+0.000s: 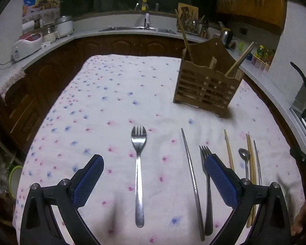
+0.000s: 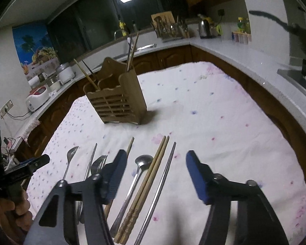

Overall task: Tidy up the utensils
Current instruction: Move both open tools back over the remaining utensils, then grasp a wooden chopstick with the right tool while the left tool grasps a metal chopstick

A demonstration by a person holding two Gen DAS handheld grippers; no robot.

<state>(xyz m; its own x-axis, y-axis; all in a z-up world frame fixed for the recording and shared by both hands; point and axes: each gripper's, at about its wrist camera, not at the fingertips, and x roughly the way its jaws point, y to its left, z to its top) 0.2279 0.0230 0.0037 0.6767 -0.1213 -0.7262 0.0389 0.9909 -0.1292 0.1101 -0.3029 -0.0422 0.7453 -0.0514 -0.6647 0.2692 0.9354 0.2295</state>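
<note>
A wooden slatted utensil holder (image 1: 208, 85) stands on the floral tablecloth and has a few chopsticks in it; it also shows in the right wrist view (image 2: 118, 100). A steel spork (image 1: 139, 175) lies between my open left gripper's (image 1: 153, 163) fingers. To its right lie a metal chopstick (image 1: 191, 183), a fork (image 1: 207, 183), a wooden chopstick (image 1: 228, 151), a small spoon (image 1: 244, 159) and more chopsticks. My right gripper (image 2: 156, 159) is open above the spoon (image 2: 136, 181), a wooden chopstick pair (image 2: 151, 177) and a metal chopstick (image 2: 163, 181).
The tablecloth (image 1: 116, 94) covers a table ringed by a white kitchen counter (image 2: 244, 55). On the counter stand a rice cooker (image 1: 26, 45), jars, a kettle (image 2: 204, 28) and a cutlery rack (image 2: 169, 30). The left gripper (image 2: 20, 169) shows at the right wrist view's left edge.
</note>
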